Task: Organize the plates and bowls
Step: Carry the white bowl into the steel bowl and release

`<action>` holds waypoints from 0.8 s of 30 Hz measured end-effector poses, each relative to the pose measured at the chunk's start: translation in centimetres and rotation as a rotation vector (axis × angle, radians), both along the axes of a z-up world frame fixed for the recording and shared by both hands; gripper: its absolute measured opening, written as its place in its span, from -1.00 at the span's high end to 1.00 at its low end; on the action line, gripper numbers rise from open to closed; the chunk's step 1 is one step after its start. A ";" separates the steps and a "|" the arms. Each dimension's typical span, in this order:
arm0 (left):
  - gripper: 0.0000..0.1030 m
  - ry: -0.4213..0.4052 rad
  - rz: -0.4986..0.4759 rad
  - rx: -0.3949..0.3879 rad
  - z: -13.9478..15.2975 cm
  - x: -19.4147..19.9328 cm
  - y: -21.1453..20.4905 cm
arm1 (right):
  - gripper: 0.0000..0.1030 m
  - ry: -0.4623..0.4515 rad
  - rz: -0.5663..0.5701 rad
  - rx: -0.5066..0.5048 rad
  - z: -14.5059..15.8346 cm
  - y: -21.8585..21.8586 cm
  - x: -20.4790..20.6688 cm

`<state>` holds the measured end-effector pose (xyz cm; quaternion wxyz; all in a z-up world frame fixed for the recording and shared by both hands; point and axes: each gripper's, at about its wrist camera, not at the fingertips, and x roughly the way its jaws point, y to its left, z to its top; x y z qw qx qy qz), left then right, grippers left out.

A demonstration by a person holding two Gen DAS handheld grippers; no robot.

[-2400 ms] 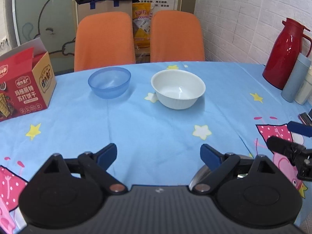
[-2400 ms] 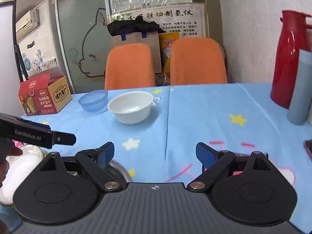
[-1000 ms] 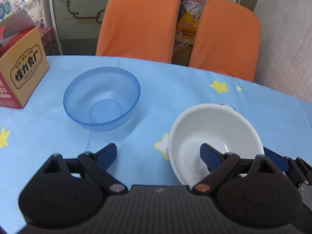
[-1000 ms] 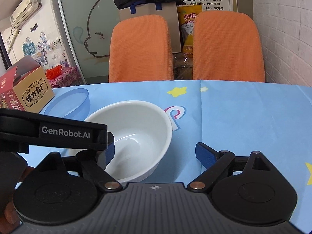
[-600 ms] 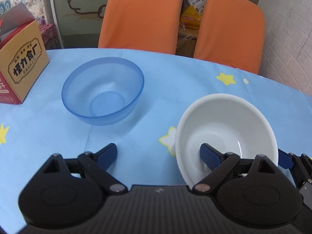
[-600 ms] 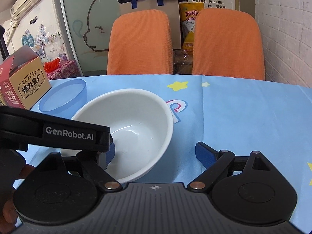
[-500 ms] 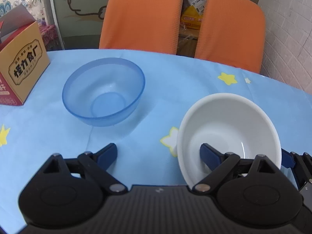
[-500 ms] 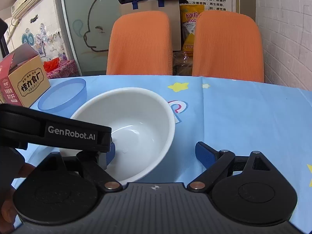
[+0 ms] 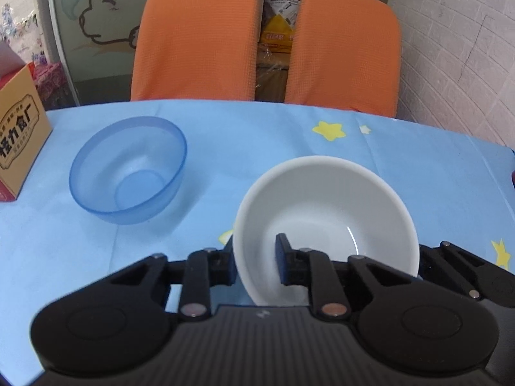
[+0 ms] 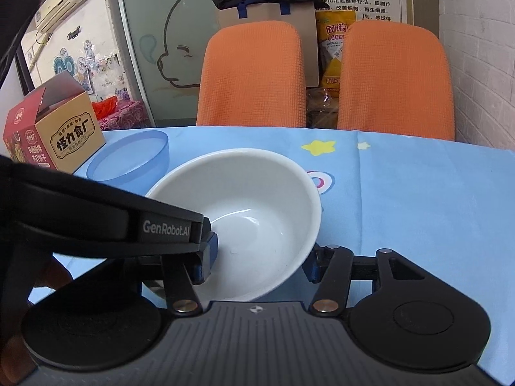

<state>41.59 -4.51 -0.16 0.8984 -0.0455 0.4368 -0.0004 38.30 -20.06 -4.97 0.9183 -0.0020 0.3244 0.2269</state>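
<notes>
A white bowl (image 9: 325, 212) sits on the blue star-print tablecloth (image 9: 273, 135), close in front of both grippers. My left gripper (image 9: 254, 257) is shut on the bowl's near left rim, with one finger outside the wall and the other inside. In the right wrist view my right gripper (image 10: 257, 268) straddles the near right part of the white bowl (image 10: 251, 199). Its jaws are closing with the wall between them; the right pad is beside the outer wall and the left one stands apart from it. A clear blue bowl (image 9: 128, 167) stands empty to the left.
A red and tan snack box (image 10: 61, 135) stands at the table's left edge. Two orange chairs (image 9: 196, 38) (image 9: 344, 51) are pushed up to the far side. A white brick wall (image 9: 466, 48) is on the right. A hand (image 10: 54, 273) holds the left gripper.
The left jaws have snapped shut on the white bowl's rim. The right jaws have narrowed around the bowl's other side. Neither hand has shifted much.
</notes>
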 end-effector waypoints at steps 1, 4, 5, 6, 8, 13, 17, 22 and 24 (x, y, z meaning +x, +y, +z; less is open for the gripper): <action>0.69 -0.002 -0.005 0.003 0.1 0.0 -0.1 | -0.76 0.001 -0.002 0.000 0.0 0.0 0.0; 0.73 0.007 -0.003 -0.029 0.4 0.2 0.2 | -0.76 -0.009 -0.007 -0.003 0.3 0.1 -0.1; 0.73 0.006 -0.004 -0.037 0.6 0.1 0.4 | -0.76 -0.018 -0.009 -0.003 0.5 0.1 -0.3; 0.73 0.003 -0.006 -0.042 0.8 0.0 0.4 | -0.76 -0.026 -0.010 -0.003 0.8 0.1 -0.4; 0.73 -0.006 -0.008 -0.041 1.3 -0.4 0.5 | -0.76 -0.038 -0.007 -0.004 1.3 0.1 -0.7; 0.74 -0.021 -0.007 -0.060 3.1 -3.0 1.7 | -0.77 -0.090 0.038 -0.039 3.2 1.0 -2.8; 0.74 -0.040 -0.019 -0.064 5.0 -6.2 2.3 | -0.77 -0.137 0.062 -0.068 4.9 1.6 -5.9; 0.73 -0.075 -0.057 -0.058 6.5 -11.6 1.7 | -0.77 -0.171 0.048 -0.081 6.0 0.9 -11.1; 0.72 -0.074 -0.085 -0.057 6.5 -14.1 1.3 | -0.77 -0.169 0.028 -0.075 5.9 0.4 -13.5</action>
